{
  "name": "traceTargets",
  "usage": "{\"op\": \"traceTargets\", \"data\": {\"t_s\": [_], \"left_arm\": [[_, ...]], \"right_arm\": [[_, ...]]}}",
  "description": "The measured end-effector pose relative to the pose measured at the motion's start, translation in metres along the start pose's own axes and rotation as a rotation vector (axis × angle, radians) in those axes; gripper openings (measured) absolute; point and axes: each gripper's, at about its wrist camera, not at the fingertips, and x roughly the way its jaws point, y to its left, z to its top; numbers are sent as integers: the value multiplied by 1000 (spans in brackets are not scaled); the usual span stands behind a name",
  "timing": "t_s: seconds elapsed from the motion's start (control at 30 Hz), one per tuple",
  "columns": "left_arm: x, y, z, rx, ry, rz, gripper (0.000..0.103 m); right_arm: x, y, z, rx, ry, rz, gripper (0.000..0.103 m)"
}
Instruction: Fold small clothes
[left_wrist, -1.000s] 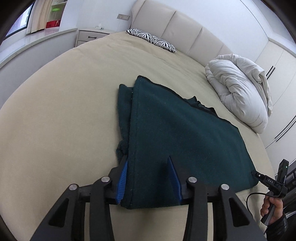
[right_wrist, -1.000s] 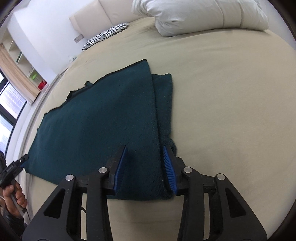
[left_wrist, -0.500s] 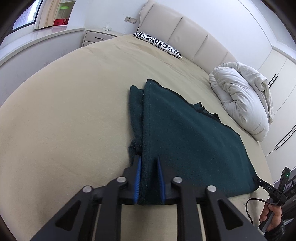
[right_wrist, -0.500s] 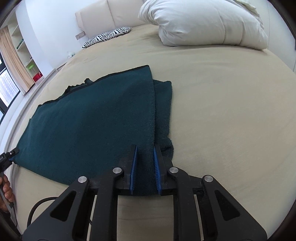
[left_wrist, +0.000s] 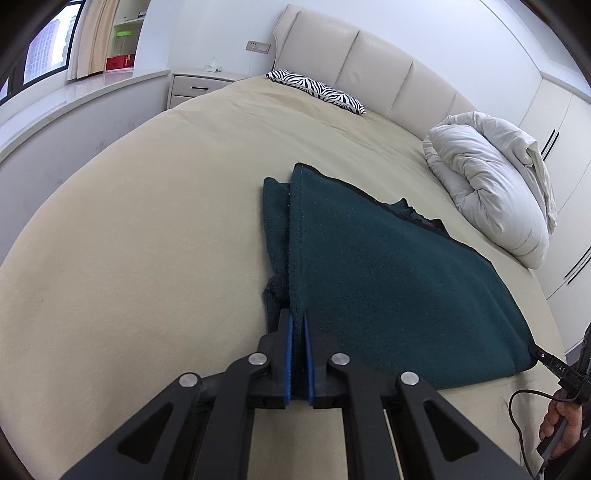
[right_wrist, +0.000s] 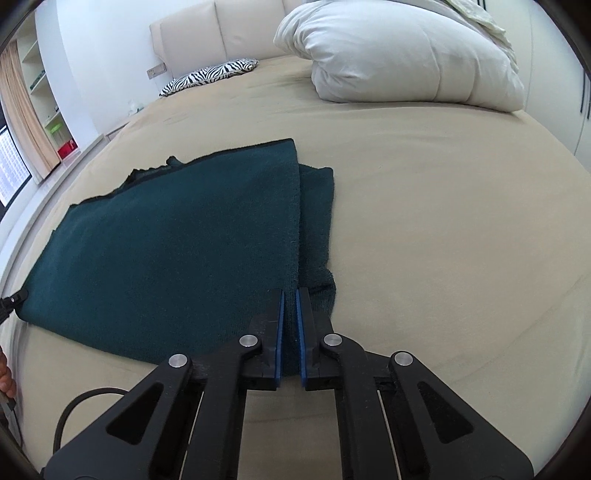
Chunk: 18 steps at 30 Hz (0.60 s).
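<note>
Now the dark green knitted garment (left_wrist: 388, 280) lies flat on the beige bed cover (left_wrist: 147, 229), folded, with a narrower layer showing along each side edge under the top layer. In the left wrist view the left gripper (left_wrist: 298, 321) is at 6 o'clock, and its blue pads (left_wrist: 289, 354) are clenched on the near left corner of the garment, so a thin strip of cloth is between them. The cloth spreads from there toward 2 o'clock. At about 4 o'clock a hand (left_wrist: 563, 428) holds the other tool, which touches the near right corner of the garment.

In the right wrist view the right gripper (right_wrist: 290, 295) is also at 6 o'clock. Its blue pads (right_wrist: 302, 332) are pressed together on the near right corner of the same dark green knitted garment (right_wrist: 177, 240), and the cloth spreads toward 10 o'clock.

Farther on the bed, a rolled white duvet (left_wrist: 491, 192) lies at 2 o'clock in the left wrist view, well apart from the garment. A zebra-striped pillow (left_wrist: 317, 90) rests at 12 o'clock, just beside the cream padded headboard (left_wrist: 369, 70).
</note>
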Motion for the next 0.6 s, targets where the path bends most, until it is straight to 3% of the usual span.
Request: {"op": "traceTargets", "data": {"t_s": [0.3, 0.6], "left_arm": [[2, 16, -15, -17, 36, -6, 7], [1, 22, -15, -25, 45, -15, 7]], "right_arm": [[2, -18, -24, 65, 51, 24, 5], [0, -19, -30, 50, 54, 23, 5]]}}
